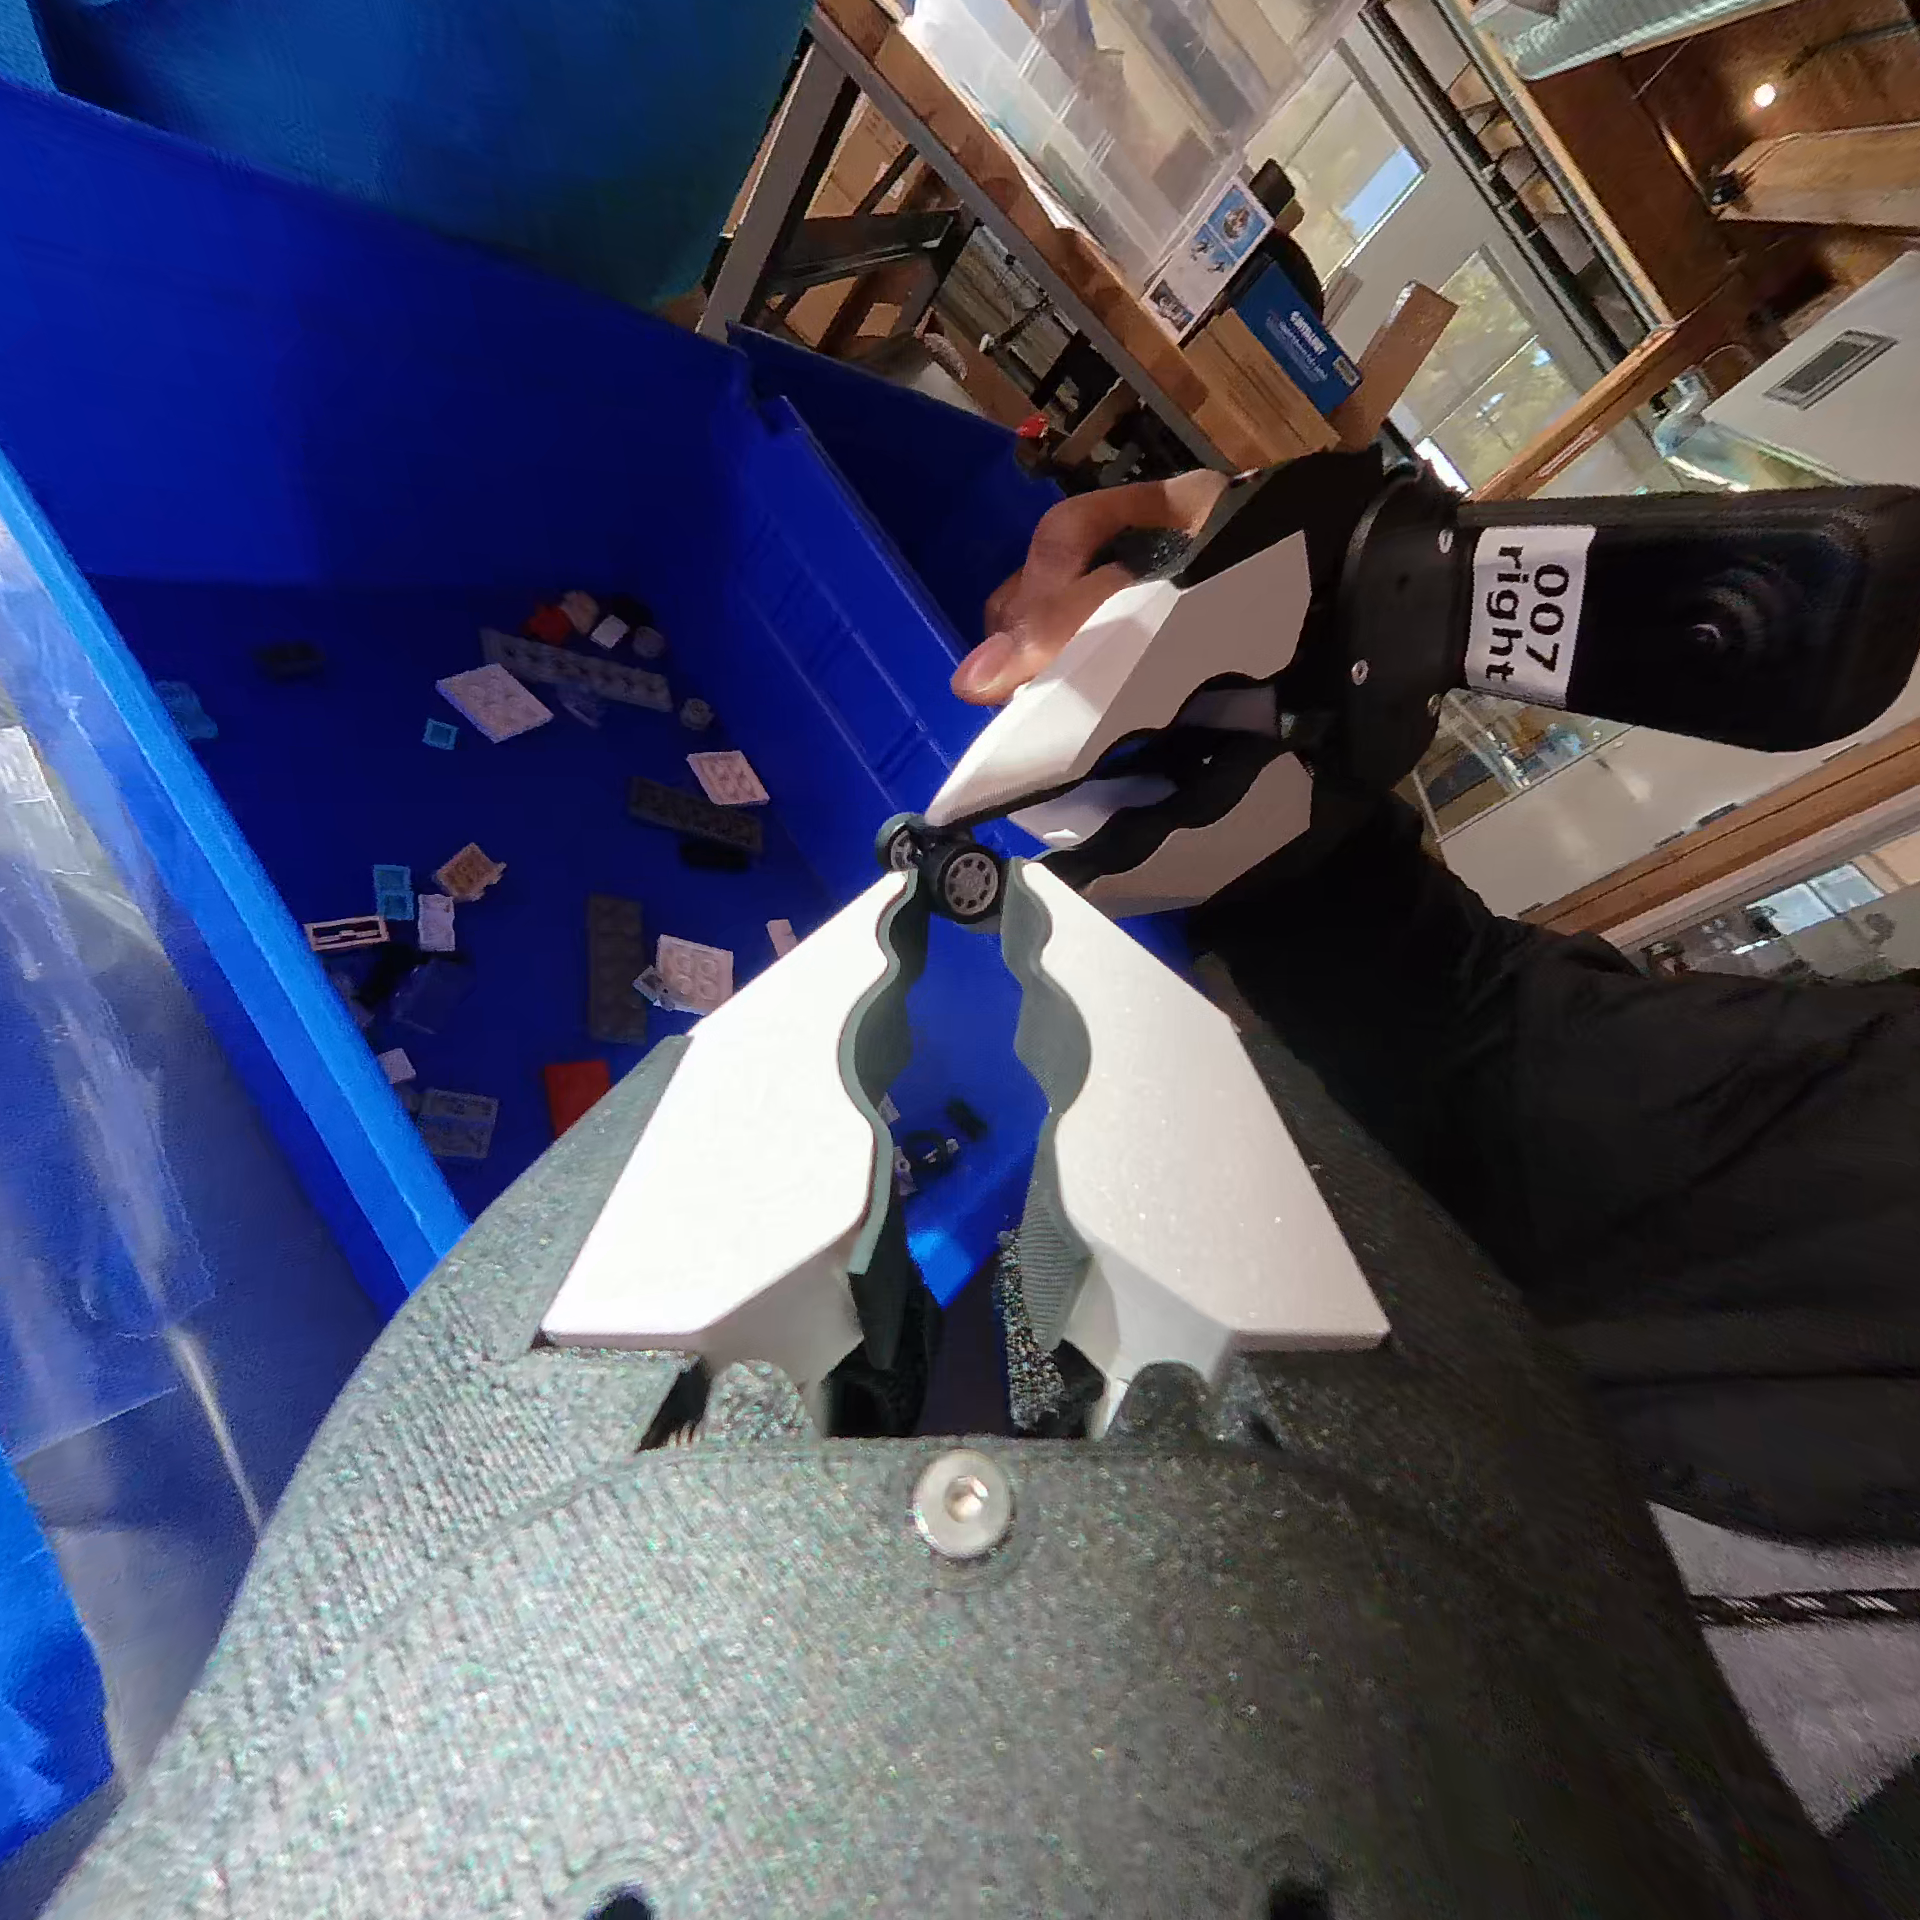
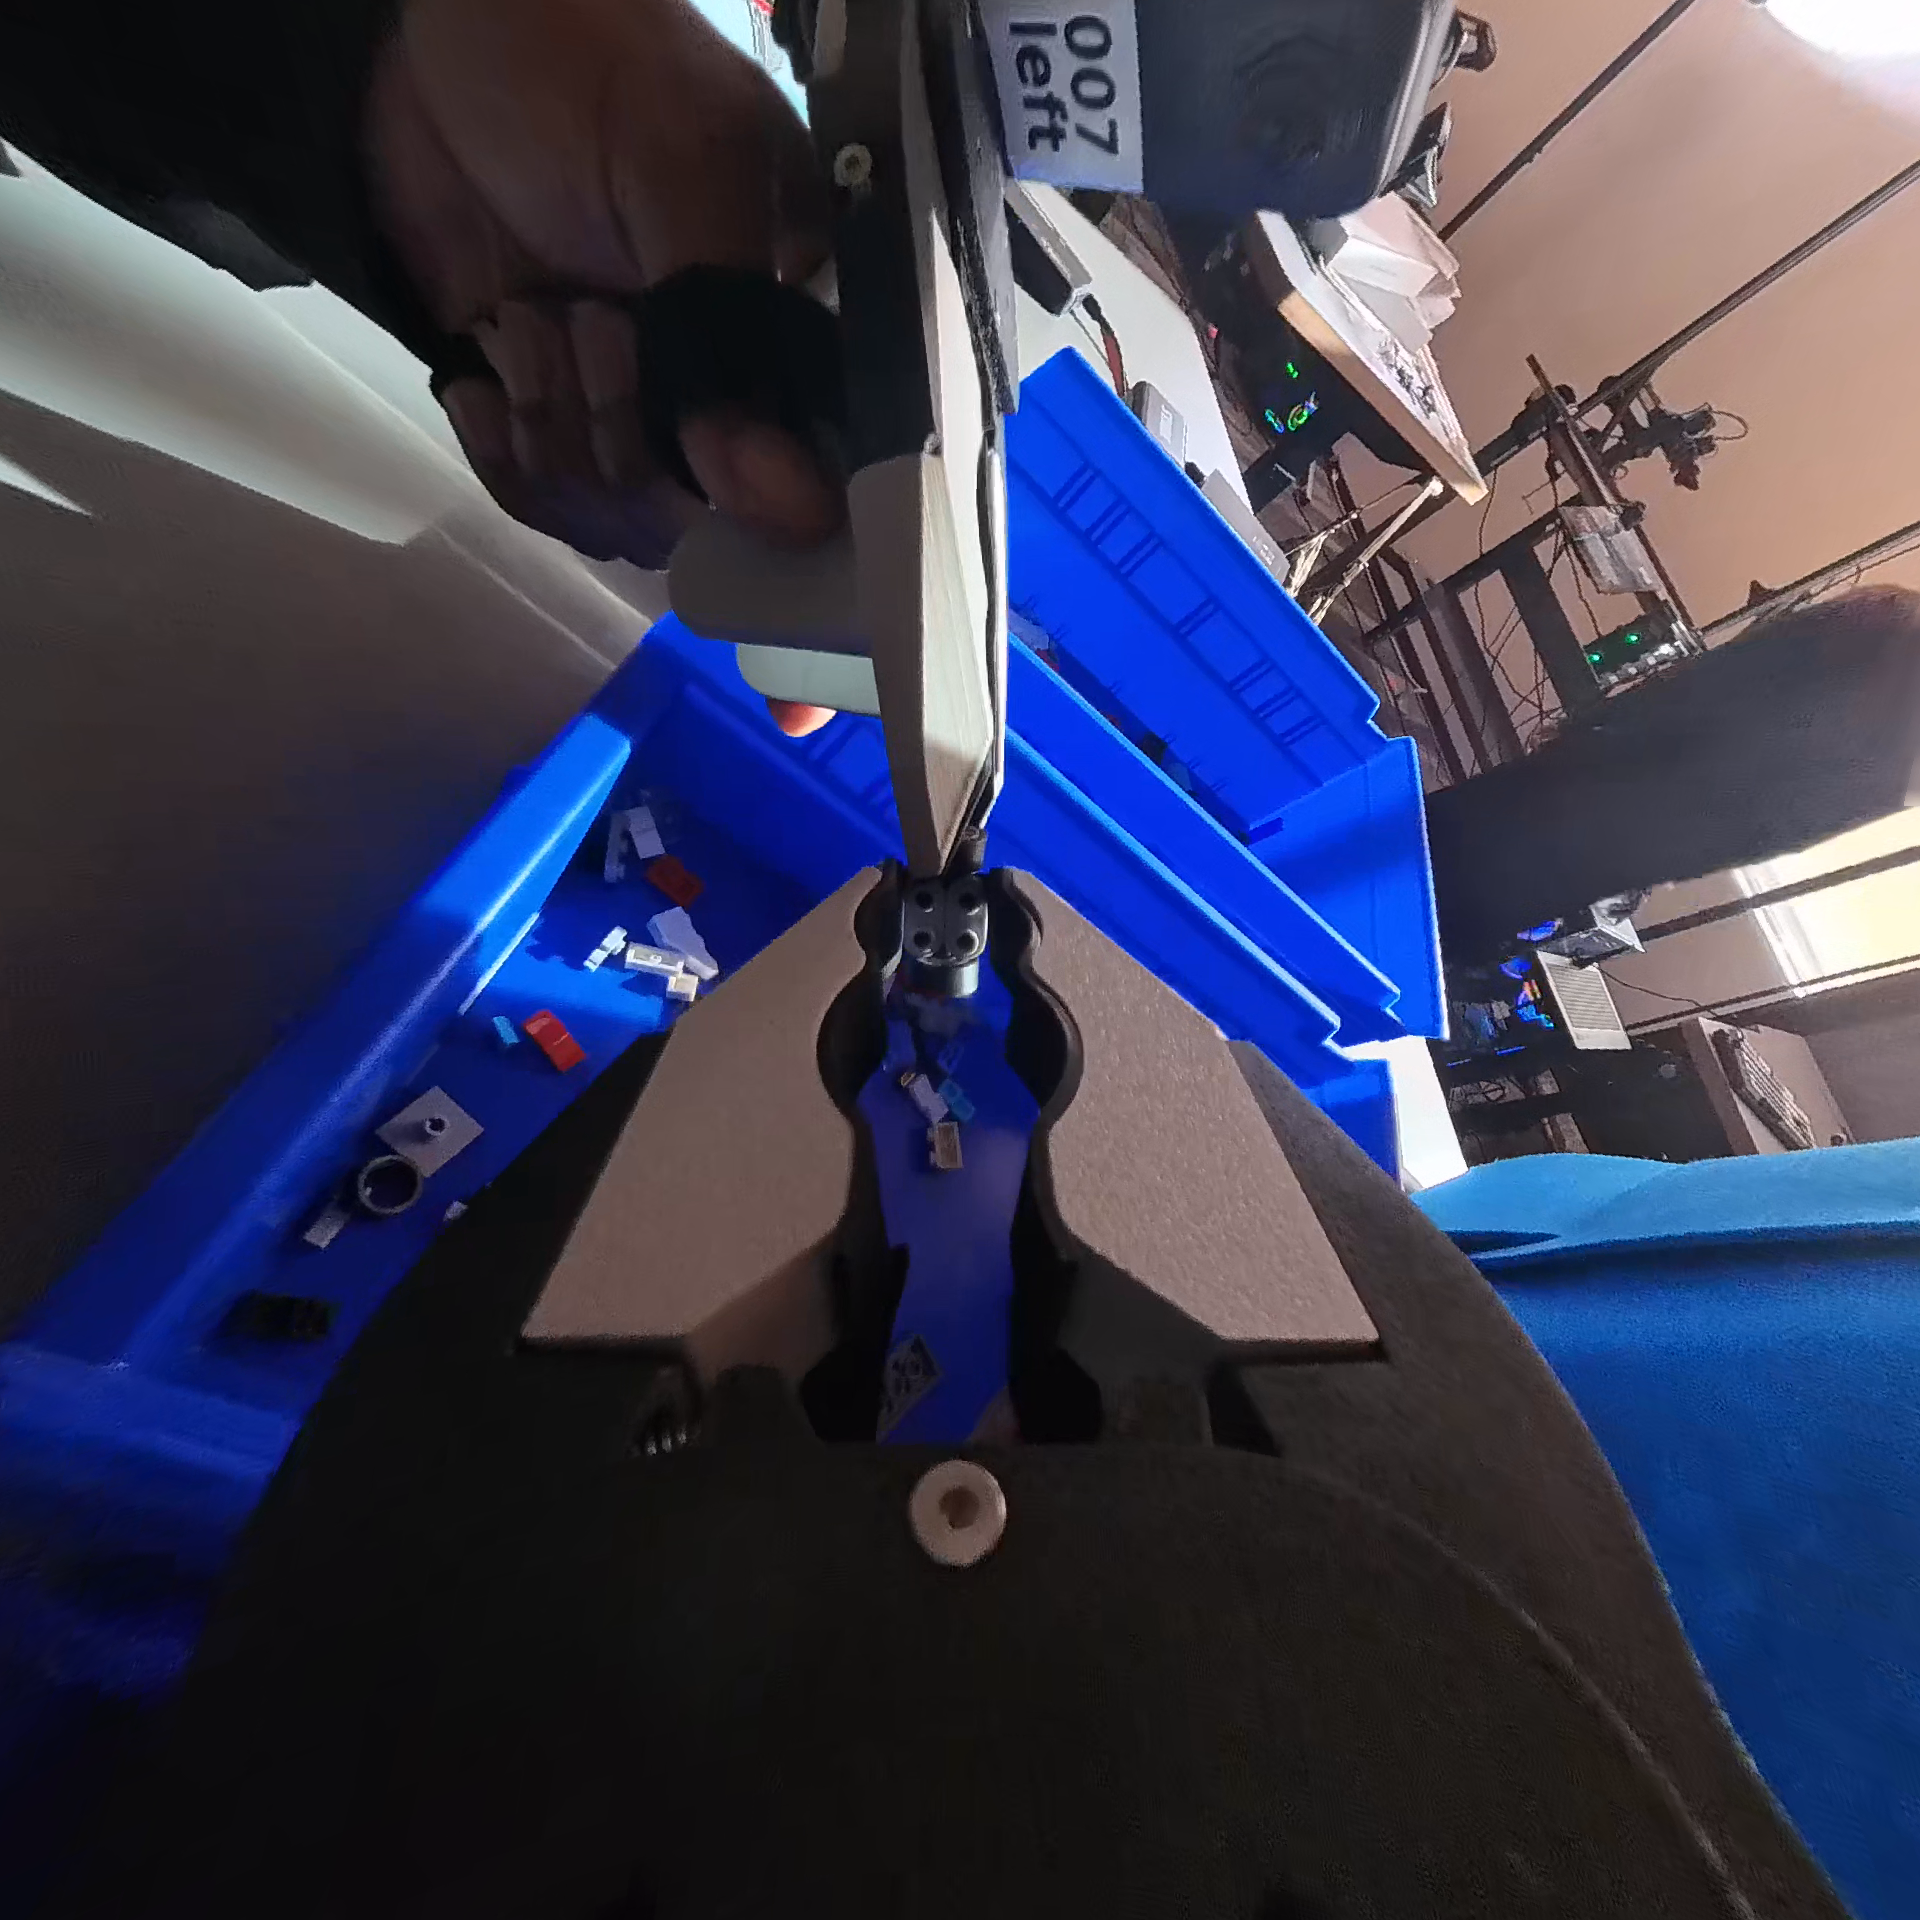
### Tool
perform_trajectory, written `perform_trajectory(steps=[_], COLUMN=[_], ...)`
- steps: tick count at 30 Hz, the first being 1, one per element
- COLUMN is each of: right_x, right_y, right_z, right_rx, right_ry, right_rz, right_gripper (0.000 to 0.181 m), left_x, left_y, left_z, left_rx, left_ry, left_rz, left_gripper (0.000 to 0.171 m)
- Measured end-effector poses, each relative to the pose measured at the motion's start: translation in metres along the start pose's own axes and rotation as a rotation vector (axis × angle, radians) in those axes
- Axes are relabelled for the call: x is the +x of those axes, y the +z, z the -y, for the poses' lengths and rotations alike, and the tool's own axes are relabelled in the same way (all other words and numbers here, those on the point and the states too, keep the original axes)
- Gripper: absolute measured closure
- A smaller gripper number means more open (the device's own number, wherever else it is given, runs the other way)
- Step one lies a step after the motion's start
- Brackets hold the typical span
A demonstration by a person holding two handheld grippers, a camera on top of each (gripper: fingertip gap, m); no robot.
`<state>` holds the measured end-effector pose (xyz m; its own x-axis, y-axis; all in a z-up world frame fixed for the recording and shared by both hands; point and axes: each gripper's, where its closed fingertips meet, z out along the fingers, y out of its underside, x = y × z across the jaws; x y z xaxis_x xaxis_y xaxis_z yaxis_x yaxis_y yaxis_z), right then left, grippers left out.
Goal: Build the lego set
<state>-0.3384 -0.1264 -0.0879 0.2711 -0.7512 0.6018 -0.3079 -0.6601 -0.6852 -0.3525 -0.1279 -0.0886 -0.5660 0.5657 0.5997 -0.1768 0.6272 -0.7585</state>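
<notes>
Blue plastic bin [image 1: 312, 436] holds the loose lego pieces [image 1: 582, 831], and above it both grippers meet on one small wheel-and-axle assembly [image 1: 951, 871]: the left gripper [image 1: 961, 883] has its jaws pinching the grey-hubbed wheel [image 1: 971, 881], while the right gripper [image 2: 940, 914] has its jaws closed on the dark grey axle block [image 2: 940, 928]. Both grips sit only at the tips, so I judge a skewed push could pop the wheel free and drop it into the bin

Blue bin [image 1: 343, 436], white fingers [image 1: 790, 1049]
</notes>
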Motion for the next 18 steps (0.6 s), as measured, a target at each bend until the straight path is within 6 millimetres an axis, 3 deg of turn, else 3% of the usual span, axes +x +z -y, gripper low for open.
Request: perform_trajectory(steps=[18], right_x=[-0.005], right_y=[-0.004], right_z=[-0.016], right_rx=[-0.051], right_ry=[-0.040], right_rz=[0.012], right_gripper=[0.161], left_x=[-0.009], left_y=[0.011], left_z=[-0.007], left_rx=[0.006], left_ry=[0.065], left_rz=[0.127], left_gripper=[0.156])
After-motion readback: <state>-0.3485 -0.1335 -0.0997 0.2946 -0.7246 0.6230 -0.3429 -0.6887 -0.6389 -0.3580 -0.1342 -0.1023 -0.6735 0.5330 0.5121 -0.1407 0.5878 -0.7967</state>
